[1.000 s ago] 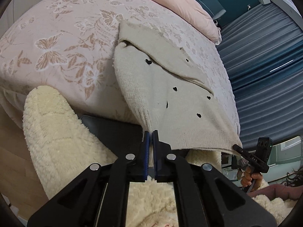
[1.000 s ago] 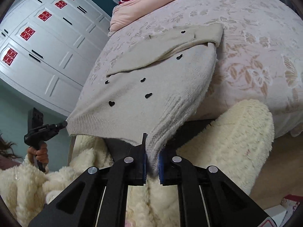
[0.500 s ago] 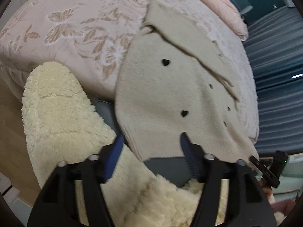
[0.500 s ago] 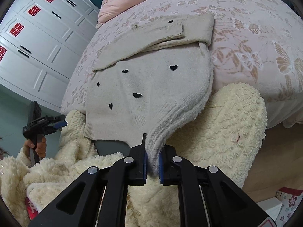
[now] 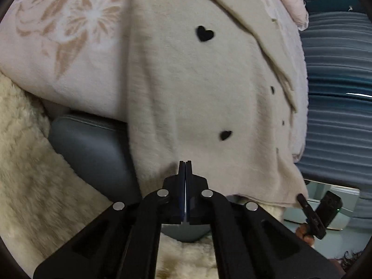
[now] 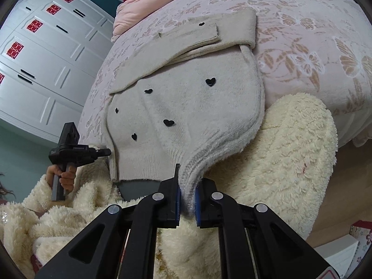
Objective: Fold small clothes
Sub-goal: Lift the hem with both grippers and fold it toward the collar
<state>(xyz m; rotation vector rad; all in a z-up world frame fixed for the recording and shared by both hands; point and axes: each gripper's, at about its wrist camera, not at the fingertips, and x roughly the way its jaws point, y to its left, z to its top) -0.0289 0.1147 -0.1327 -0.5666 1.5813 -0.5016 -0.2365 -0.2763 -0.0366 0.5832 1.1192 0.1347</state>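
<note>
A small beige knit sweater (image 5: 200,97) with black hearts lies on the bed, its hem hanging over the near edge; its sleeves are folded across the top (image 6: 186,44). My left gripper (image 5: 185,166) is shut with its tips pressed against the sweater's lower hem; whether it pinches cloth is hidden. My right gripper (image 6: 187,195) is shut on the sweater's ribbed hem corner (image 6: 193,169). The left gripper also shows in the right wrist view (image 6: 102,152), at the hem's far corner.
The bed has a pink butterfly-patterned cover (image 6: 313,53) and a pink pillow (image 6: 148,2). My cream fleece sleeves (image 6: 286,158) and a grey padded bed edge (image 5: 93,148) lie below the hem. White wardrobe doors (image 6: 41,53) stand left; blue curtains (image 5: 337,69) right.
My left gripper opened half a second ago, moved in close to the sweater and is now shut at its hem. My right gripper kept its hold and the hem shifted toward the bed.
</note>
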